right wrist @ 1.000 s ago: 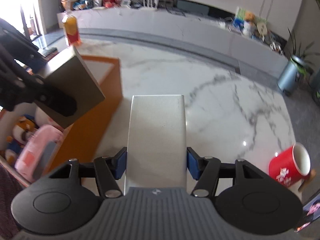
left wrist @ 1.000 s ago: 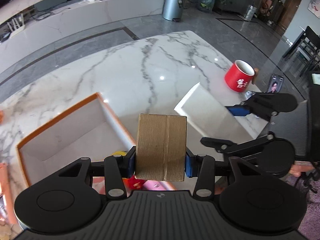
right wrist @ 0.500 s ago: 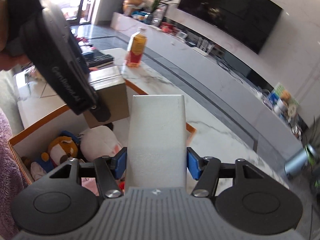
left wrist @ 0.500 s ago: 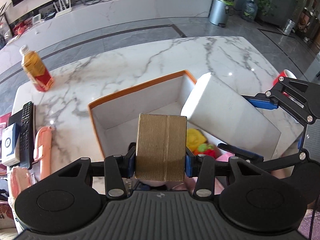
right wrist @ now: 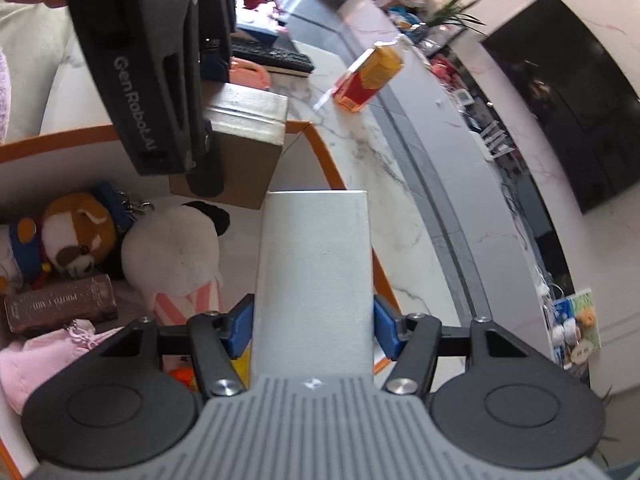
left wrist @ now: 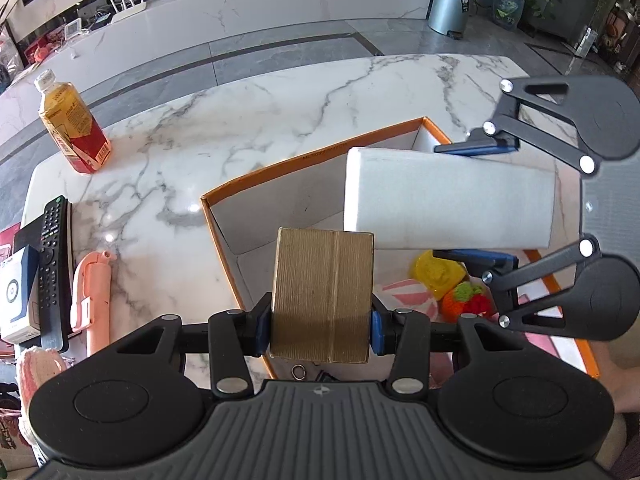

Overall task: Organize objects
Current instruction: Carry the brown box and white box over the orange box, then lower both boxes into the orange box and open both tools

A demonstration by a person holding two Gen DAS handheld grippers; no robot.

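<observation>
Both boxes have moved over the bin (left wrist: 304, 160): left tool (left wrist: 322, 330) clamps the brown box (left wrist: 322, 300), right tool (right wrist: 310, 326) the white box (right wrist: 314, 272). Dropping comes next.

Near end of brown cardboard box (left wrist: 322, 300) hidden behind left hand-held gripper (left wrist: 318, 332) body. White box (left wrist: 448, 204) covers far right corner of orange-rimmed box (left wrist: 304, 160) and part of its contents. Yellow toy (left wrist: 438, 274) half hidden under white box. Remote control (left wrist: 54, 264) label text too small to read. In right wrist view, bottle (right wrist: 370, 76) motion-blurred; pink plush (right wrist: 48, 356) cut off by left edge.
</observation>
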